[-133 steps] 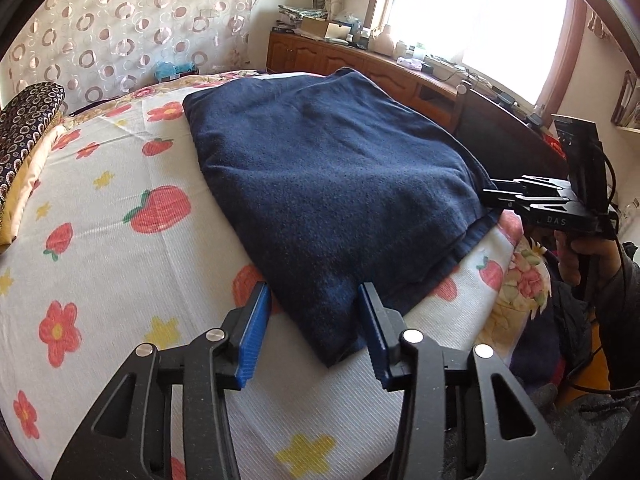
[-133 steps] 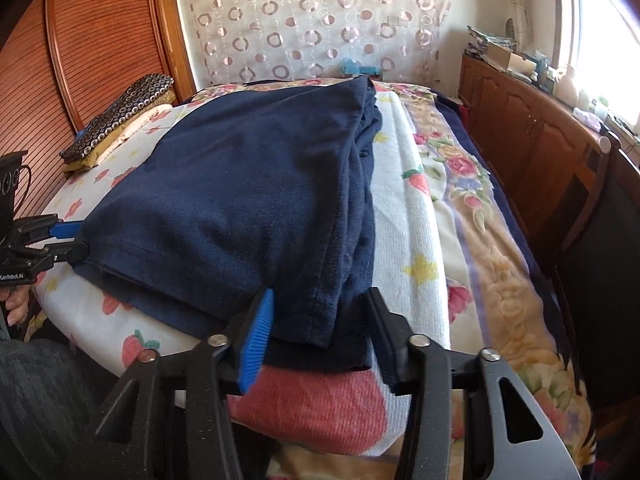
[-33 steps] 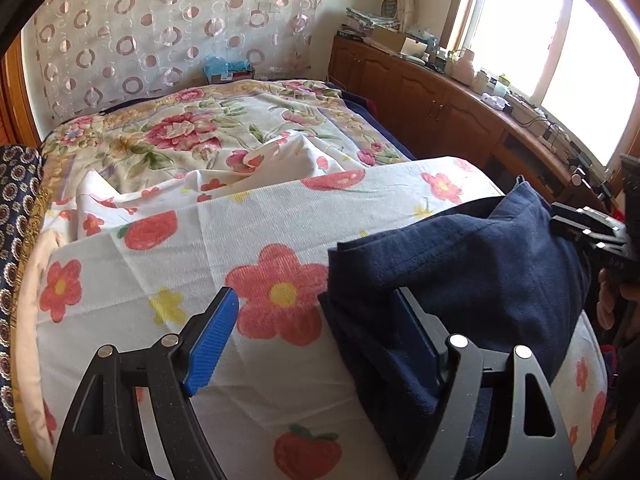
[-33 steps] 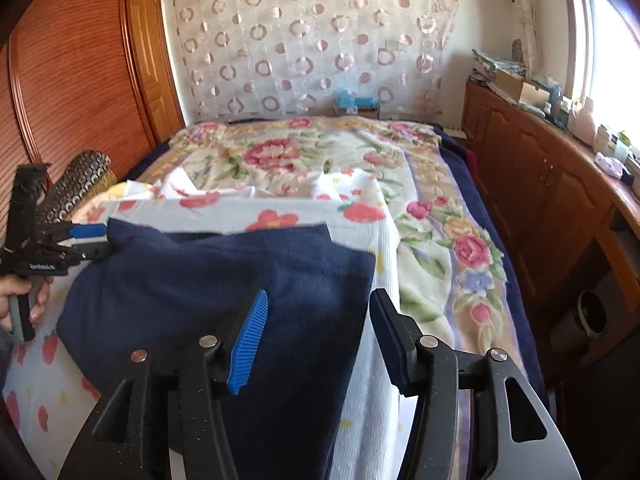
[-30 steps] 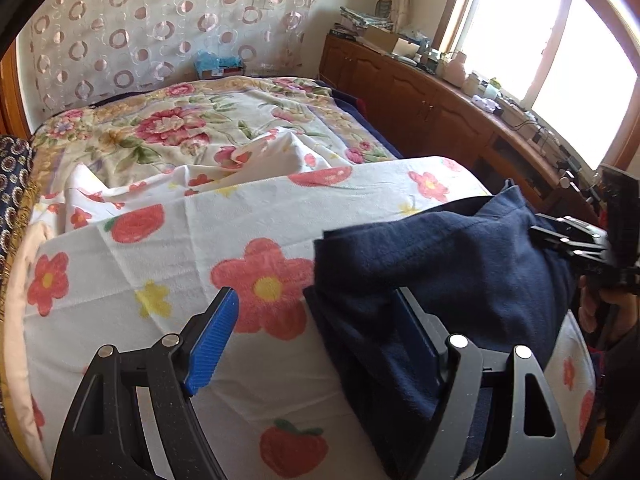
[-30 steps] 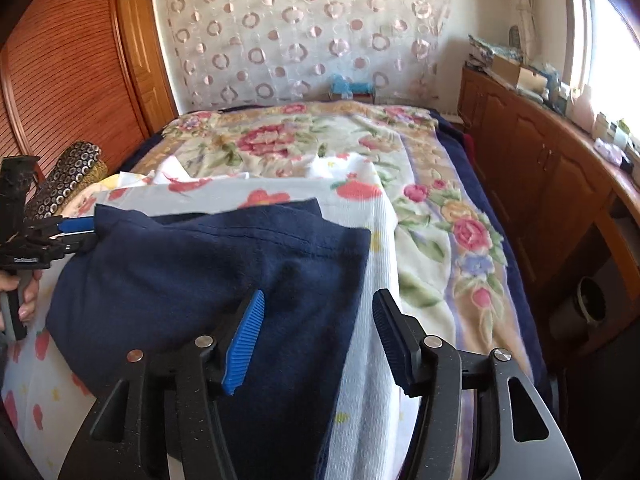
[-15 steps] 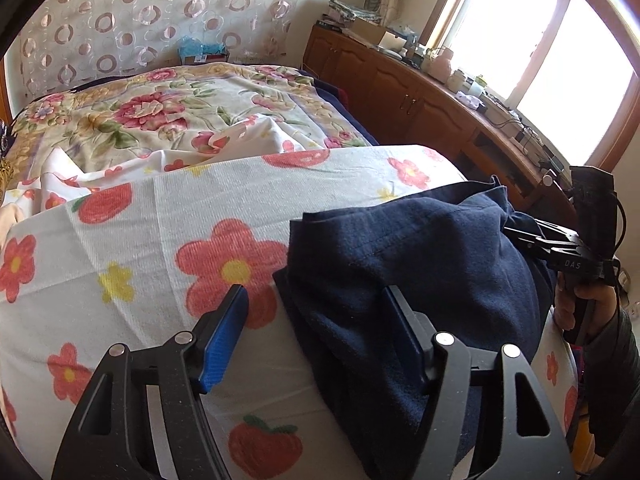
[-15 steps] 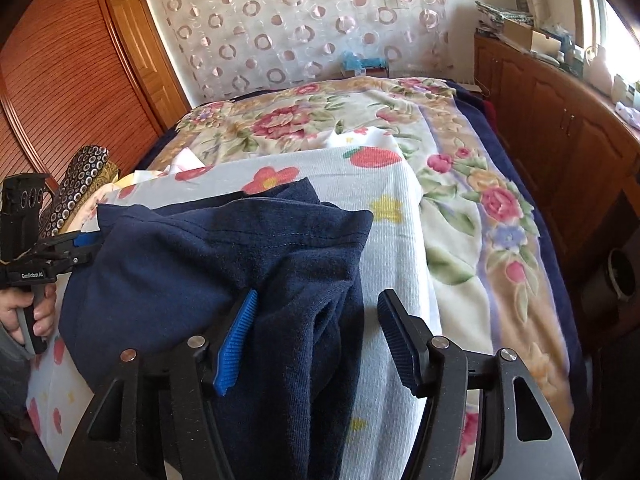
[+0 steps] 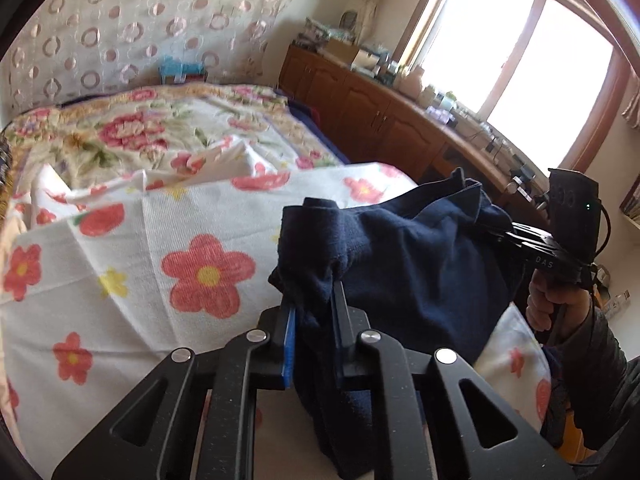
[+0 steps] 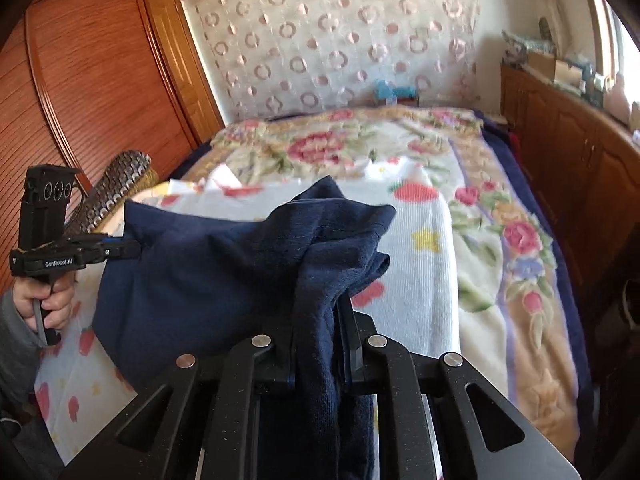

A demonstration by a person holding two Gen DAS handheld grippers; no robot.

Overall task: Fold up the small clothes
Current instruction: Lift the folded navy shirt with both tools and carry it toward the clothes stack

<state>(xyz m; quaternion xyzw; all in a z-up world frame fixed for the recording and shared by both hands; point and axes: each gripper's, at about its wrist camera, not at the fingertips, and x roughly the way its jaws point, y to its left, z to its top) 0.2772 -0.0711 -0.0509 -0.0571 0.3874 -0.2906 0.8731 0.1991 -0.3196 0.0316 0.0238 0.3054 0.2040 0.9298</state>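
Left gripper [image 9: 314, 308]: clamped on navy garment [image 9: 404, 256] corner.
Right gripper [image 10: 320, 320]: clamped likewise.
Technique: lift evenly, keep edge taut.

Open bed [image 9: 120, 248] is left ahead; the flanks are bounded by the cabinets [image 10: 568, 148] and wardrobe [image 10: 100, 80].

Bright daylight enters through the overexposed wood-framed window [image 9: 532, 80]; fisheye edges curve and darken; the floral quilted bedspread [image 10: 400, 148] is motion-blurred.
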